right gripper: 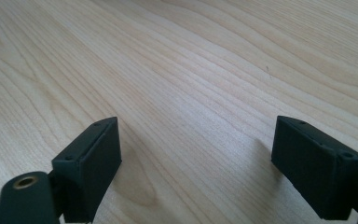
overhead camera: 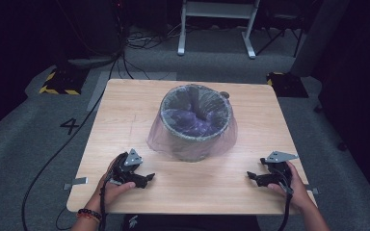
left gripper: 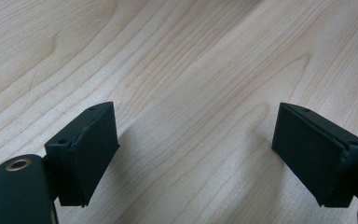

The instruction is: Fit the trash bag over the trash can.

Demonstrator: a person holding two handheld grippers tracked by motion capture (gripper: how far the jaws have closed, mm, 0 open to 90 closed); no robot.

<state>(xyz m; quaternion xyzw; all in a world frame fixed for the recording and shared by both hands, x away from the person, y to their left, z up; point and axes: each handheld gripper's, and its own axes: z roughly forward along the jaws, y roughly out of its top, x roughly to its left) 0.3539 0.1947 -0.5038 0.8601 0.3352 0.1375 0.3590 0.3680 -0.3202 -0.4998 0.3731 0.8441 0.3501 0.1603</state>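
Note:
A grey waste bin [overhead camera: 196, 121] lined with a sheer purple bag [overhead camera: 160, 135] stands in the middle of the wooden table [overhead camera: 125, 115]. The bag's edge is folded over the rim and hangs down the outside. Near the front left of the table, a hand rests my left gripper [overhead camera: 148, 179] on the wood, pointing right; its jaws stand wide apart over bare wood [left gripper: 196, 144]. At the front right, my right gripper [overhead camera: 250, 177] points left, low over the table, and is also open with nothing between its pads [right gripper: 196, 154].
The table's front edge [overhead camera: 183, 211] lies just behind both hands. Grey carpet surrounds the table, with cables [overhead camera: 43, 168] trailing on the left, yellow-black striped blocks [overhead camera: 60, 82] at the back corners, and a white frame [overhead camera: 217, 24] beyond.

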